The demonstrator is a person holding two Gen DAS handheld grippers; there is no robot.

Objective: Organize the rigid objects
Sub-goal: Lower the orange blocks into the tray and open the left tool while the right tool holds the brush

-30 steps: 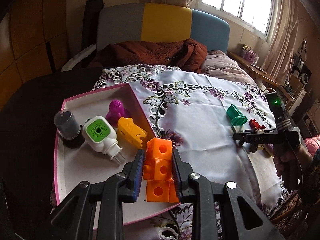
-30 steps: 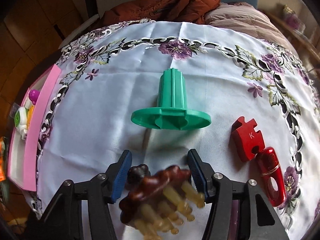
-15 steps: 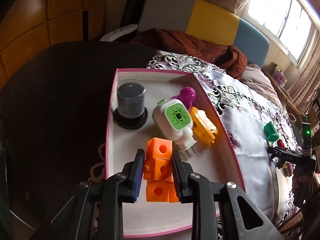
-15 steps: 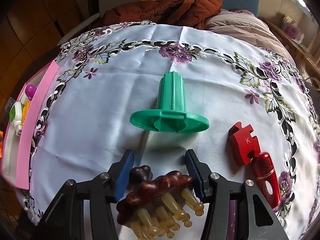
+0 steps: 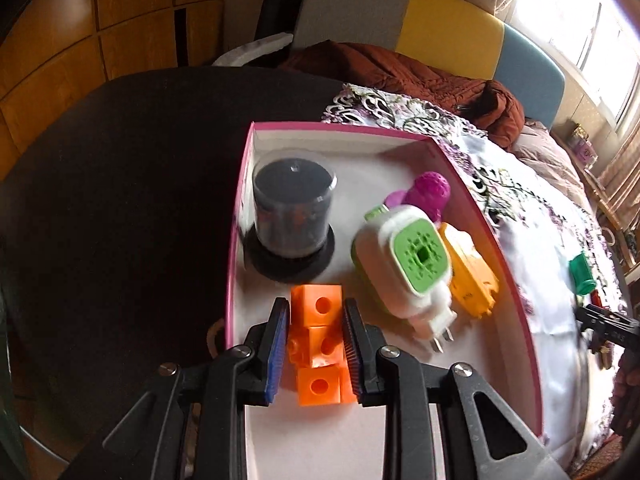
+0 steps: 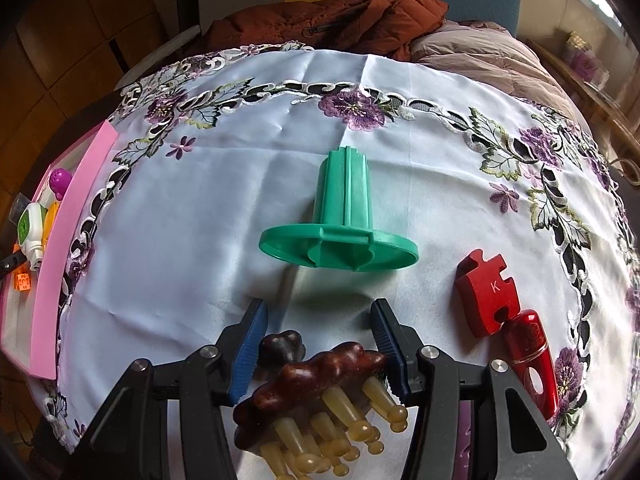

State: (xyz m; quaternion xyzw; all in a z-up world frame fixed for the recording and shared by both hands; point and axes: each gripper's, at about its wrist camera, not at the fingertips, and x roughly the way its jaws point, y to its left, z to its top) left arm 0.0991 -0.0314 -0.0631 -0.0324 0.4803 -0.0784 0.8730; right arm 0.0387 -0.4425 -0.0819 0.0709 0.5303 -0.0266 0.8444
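Left gripper (image 5: 314, 322) clamped tight on the orange block cluster (image 5: 319, 338), hanging over the pink-rimmed tray (image 5: 516, 292) beside the dark canister (image 5: 294, 216) and green-faced plug (image 5: 404, 264). Right gripper (image 6: 320, 334) partway closed around the brown massage comb (image 6: 320, 380), over the tablecloth (image 6: 200, 240) near the green spool (image 6: 344, 224).

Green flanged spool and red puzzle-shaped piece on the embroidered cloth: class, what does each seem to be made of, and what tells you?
The green flanged spool looks like moulded plastic, semi-matt: even colour, thin ribs and a soft sheen. The red puzzle-shaped piece marked K may be painted wood or plastic: thick slab, flat opaque red, printed white letter. The look alone does not settle it.
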